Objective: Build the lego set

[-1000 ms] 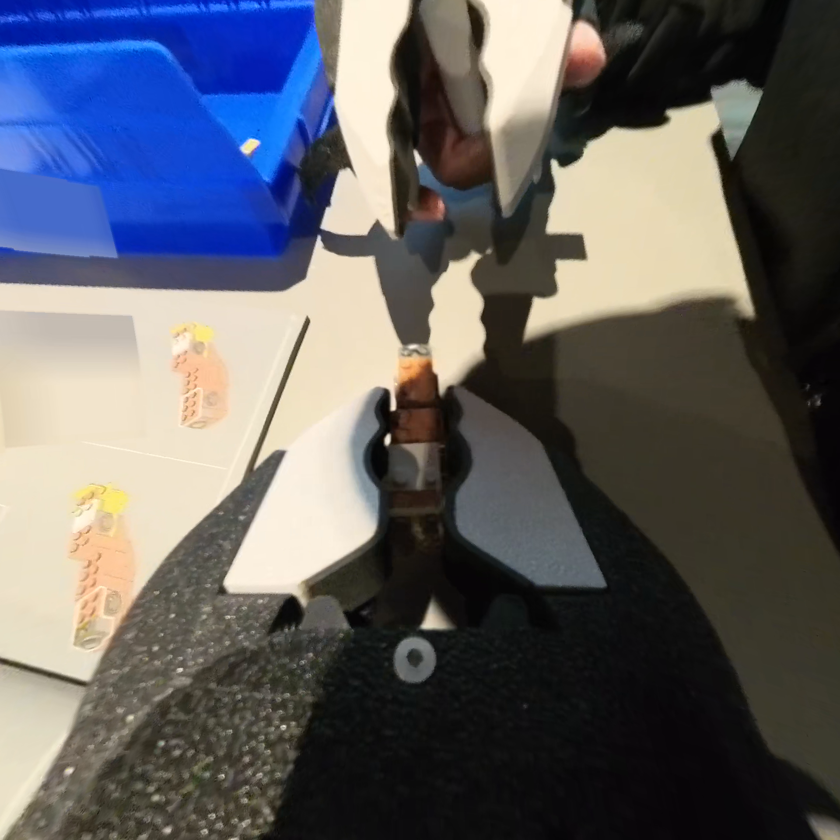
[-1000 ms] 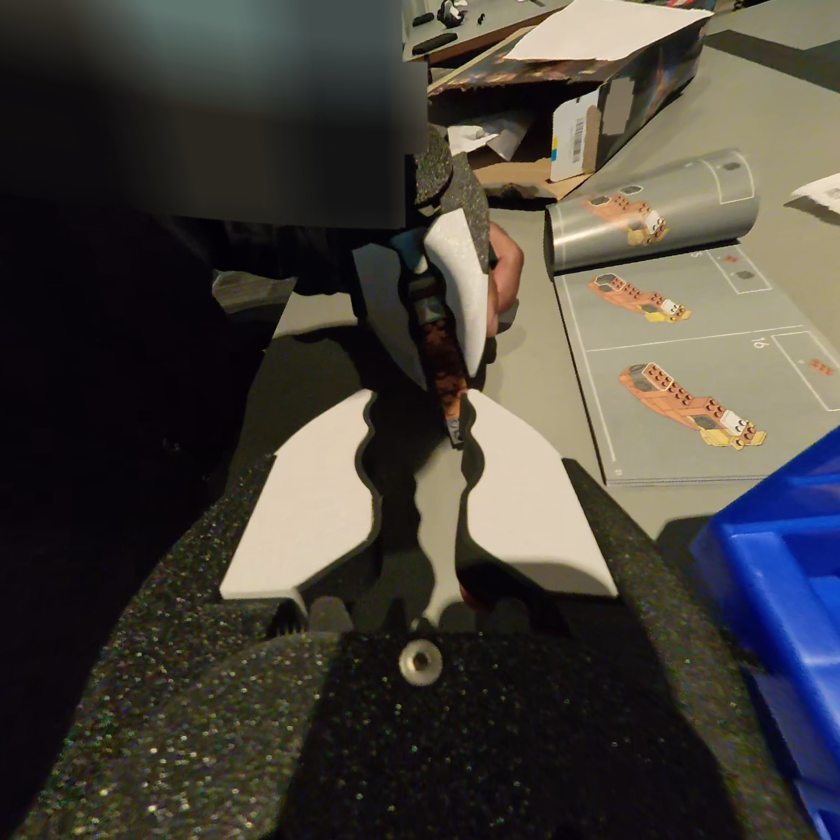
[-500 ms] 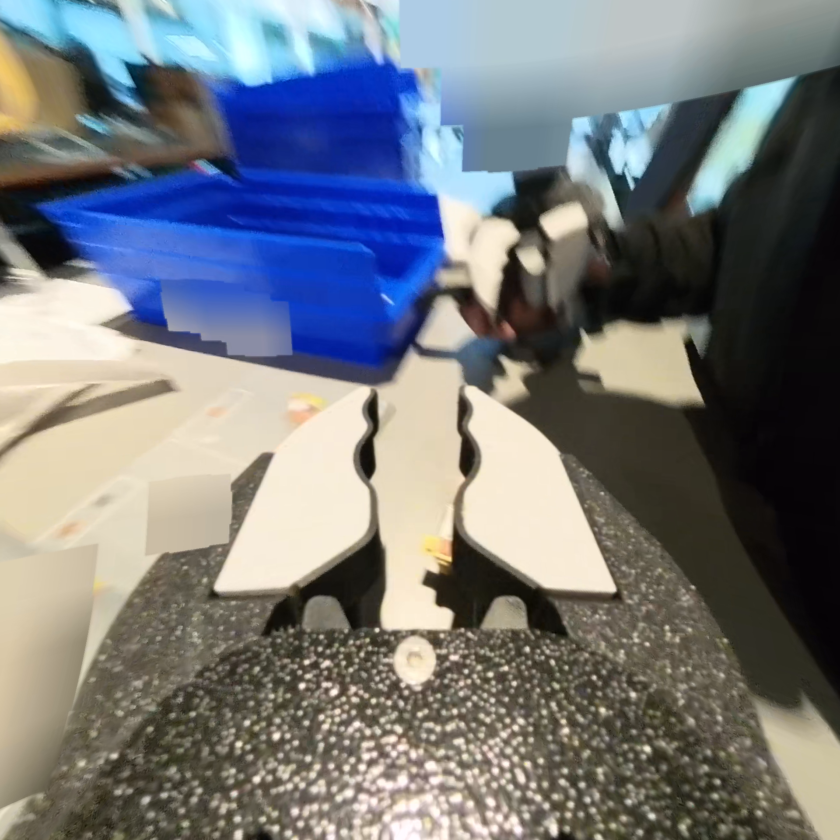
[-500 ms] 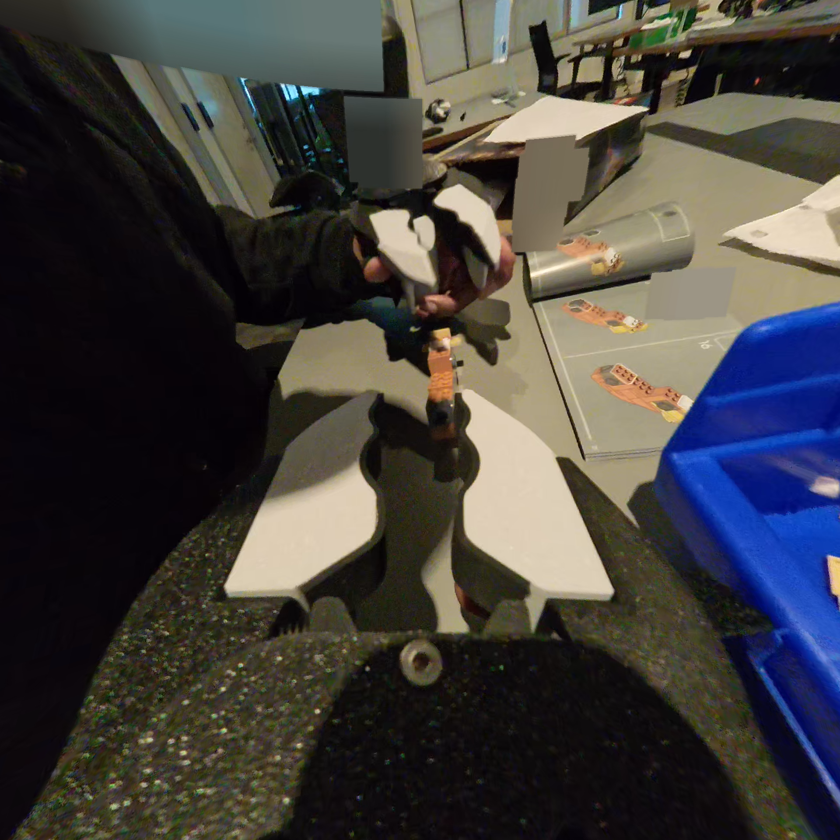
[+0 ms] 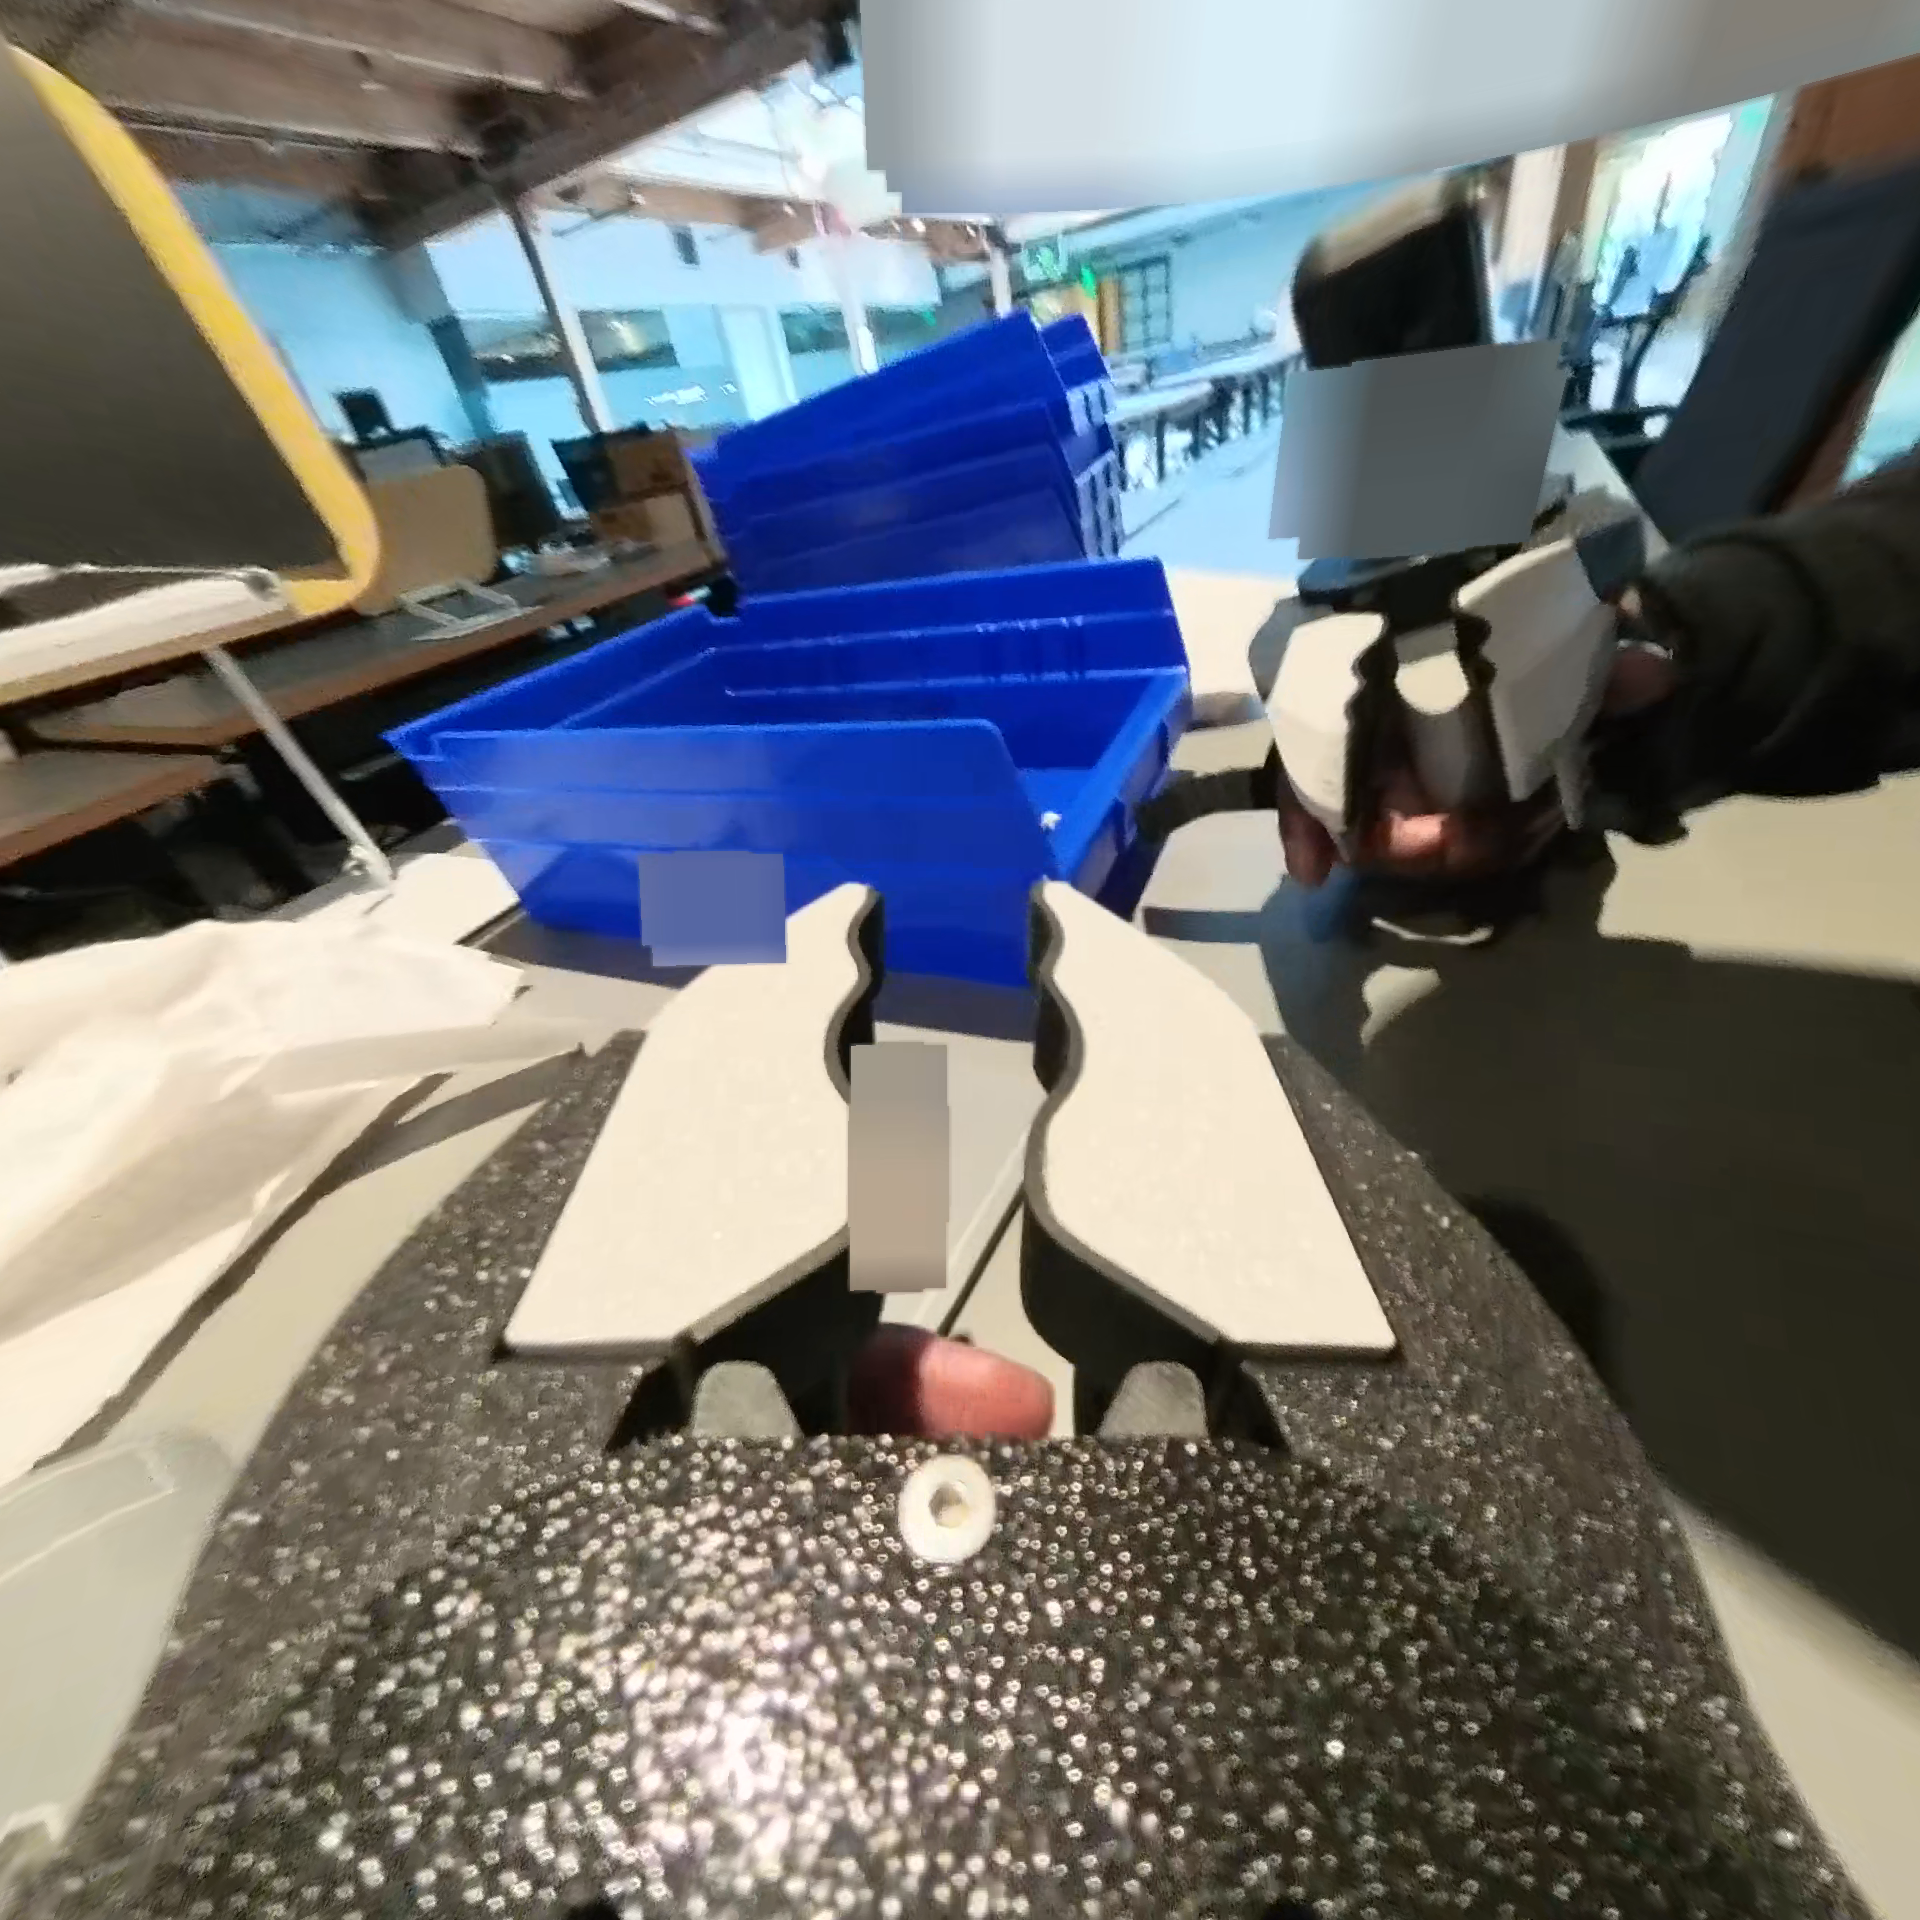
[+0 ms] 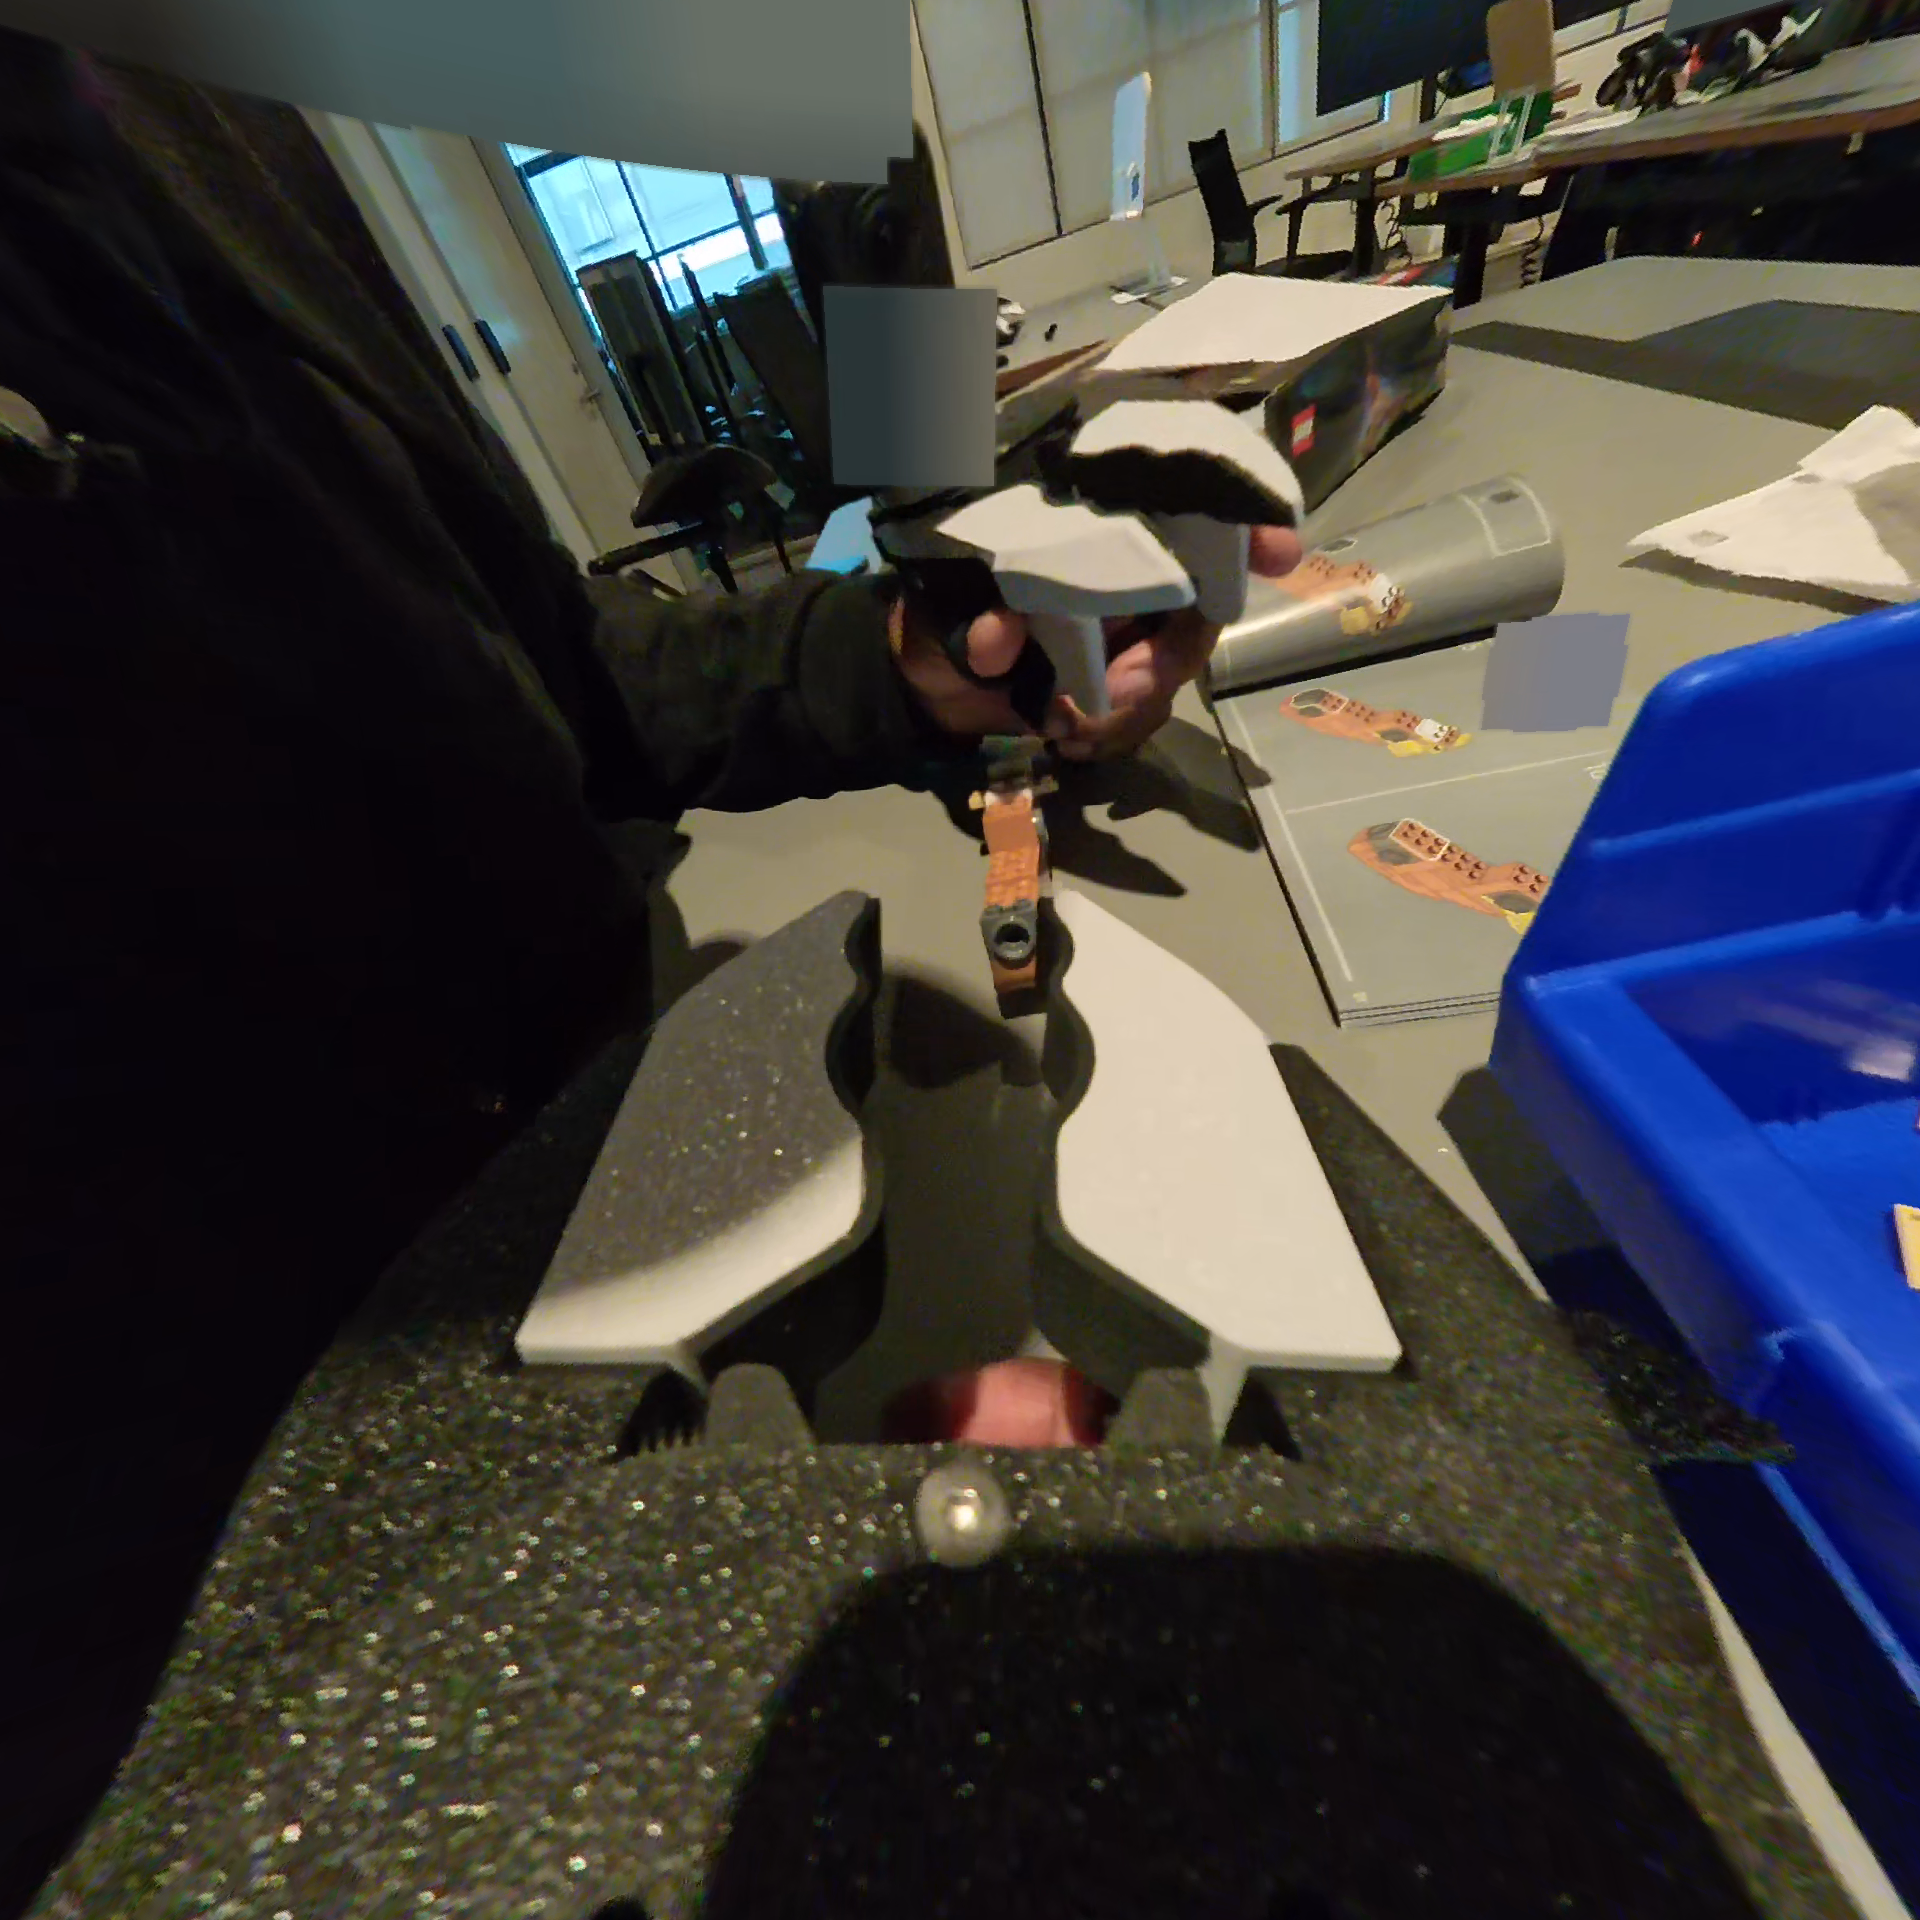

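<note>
The orange-brown lego model (image 6: 1011, 883) lies on the grey table, a long narrow build with a dark grey holed piece at its near end. My right gripper (image 6: 961, 935) is open and low over the table. The model's near end sits just inside its right fingertip (image 6: 1081, 935), and the jaws do not clamp it. My left gripper (image 5: 956, 935) is open and empty, raised and facing the blue bin (image 5: 831, 748). It also shows in the right wrist view (image 6: 1236, 551), above and beyond the model. The right gripper shows in the left wrist view (image 5: 1423, 727).
An open instruction booklet (image 6: 1403, 831) lies right of the model. The blue bin (image 6: 1714, 987) stands at the near right. The lego box (image 6: 1351, 384) lies at the back. White paper (image 5: 208, 1039) lies left of my left gripper. A person's dark sleeve (image 6: 727, 675) reaches across.
My left gripper let go of the model, opened, and lifted away toward the blue bin. The model now lies on the table. My right gripper drew back from it.
</note>
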A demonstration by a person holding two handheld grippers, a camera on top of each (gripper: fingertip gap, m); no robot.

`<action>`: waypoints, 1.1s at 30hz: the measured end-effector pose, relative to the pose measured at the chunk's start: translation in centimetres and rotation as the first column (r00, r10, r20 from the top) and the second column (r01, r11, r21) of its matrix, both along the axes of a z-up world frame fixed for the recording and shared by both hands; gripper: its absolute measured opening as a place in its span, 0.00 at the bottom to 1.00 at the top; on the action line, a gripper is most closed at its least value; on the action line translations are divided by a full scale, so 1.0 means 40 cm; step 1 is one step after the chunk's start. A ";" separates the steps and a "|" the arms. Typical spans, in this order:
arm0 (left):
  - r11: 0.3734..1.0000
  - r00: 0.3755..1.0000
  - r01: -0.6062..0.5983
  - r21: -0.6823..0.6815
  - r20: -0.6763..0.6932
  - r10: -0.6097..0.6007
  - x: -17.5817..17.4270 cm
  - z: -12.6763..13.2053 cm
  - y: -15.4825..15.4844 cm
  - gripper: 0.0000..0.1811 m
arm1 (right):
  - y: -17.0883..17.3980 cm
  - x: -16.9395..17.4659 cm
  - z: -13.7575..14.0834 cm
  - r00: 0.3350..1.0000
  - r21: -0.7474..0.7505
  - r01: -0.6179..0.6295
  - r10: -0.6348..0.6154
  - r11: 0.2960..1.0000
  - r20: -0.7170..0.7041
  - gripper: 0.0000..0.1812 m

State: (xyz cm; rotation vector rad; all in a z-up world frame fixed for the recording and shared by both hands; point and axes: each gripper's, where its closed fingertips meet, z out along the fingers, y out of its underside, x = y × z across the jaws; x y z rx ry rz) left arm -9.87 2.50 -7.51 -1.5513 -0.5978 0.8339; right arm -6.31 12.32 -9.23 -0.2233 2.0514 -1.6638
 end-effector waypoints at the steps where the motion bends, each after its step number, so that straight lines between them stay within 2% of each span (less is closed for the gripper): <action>1: 1.000 1.000 0.007 -0.007 -0.005 -0.007 -0.001 -0.001 0.004 0.14 | 0.000 0.000 -0.001 1.000 0.002 0.000 0.000 1.000 -0.001 0.15; 11: 1.000 0.999 0.013 0.010 -0.035 -0.012 0.008 0.008 0.001 0.13 | -0.005 -0.006 -0.005 0.999 0.026 -0.007 0.006 1.000 0.039 0.15; 26: 0.999 1.000 0.001 -0.034 -0.029 -0.002 0.004 -0.004 0.012 0.13 | -0.003 0.003 -0.006 1.000 0.023 -0.014 0.014 1.000 0.012 0.15; 30: 0.999 0.999 -0.007 -0.048 -0.036 0.006 0.009 -0.005 0.011 0.15 | -0.007 -0.008 0.017 1.000 -0.017 0.016 -0.016 1.000 0.011 0.15; 33: 0.998 0.999 -0.025 -0.063 -0.031 0.023 0.025 -0.006 -0.002 0.13 | -0.011 -0.029 0.070 0.997 -0.075 0.071 -0.072 0.995 -0.016 0.15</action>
